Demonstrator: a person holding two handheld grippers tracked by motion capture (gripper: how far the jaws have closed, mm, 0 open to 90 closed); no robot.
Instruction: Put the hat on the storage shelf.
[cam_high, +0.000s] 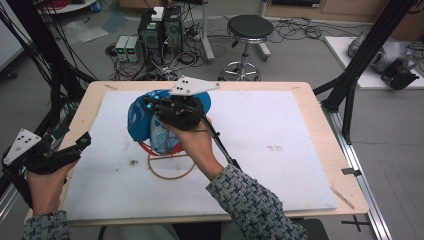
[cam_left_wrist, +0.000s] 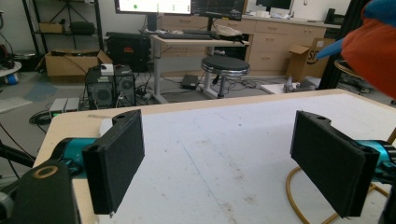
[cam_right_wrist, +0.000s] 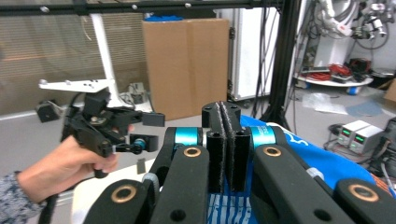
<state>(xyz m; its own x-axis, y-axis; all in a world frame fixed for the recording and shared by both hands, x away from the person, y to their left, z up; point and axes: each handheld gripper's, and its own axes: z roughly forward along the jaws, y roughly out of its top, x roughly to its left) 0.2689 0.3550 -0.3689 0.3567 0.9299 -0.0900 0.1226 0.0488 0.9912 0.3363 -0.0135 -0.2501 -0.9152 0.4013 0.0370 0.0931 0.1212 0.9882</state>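
a blue fabric bag (cam_high: 142, 117) with white print and a mesh part is seen at the centre left of the high view, bunched over an orange-red lining and wire hoops (cam_high: 170, 172) that lie on the white mat (cam_high: 270, 155) below it. the cloth is lifted off the mat at its top. in the right gripper view the same blue cloth (cam_right_wrist: 322, 158) is shown at the lower right, directly behind the black pads, and a strip of it with white stripes is seen just under them.

the right hand-held gripper (cam_high: 157, 106) is held over the bag in the middle of the high view, its grey plate on top and its cable trailing toward the lower right along the sleeve. its pads are pressed flat together in the right gripper view; whether cloth is pinched between them cannot be told.

the left hand-held gripper (cam_high: 85, 140) is held at the lower left of the high view, at the left edge of the worktop (cam_high: 325, 145), well apart from the bag. in the left gripper view its jaws stand wide apart with nothing between them, and the orange and blue cloth (cam_left_wrist: 373, 51) fills the upper right corner.

beyond the worktop, at the top of the high view, a black stool (cam_high: 249, 30) and computer cases (cam_high: 160, 30) stand on the floor.
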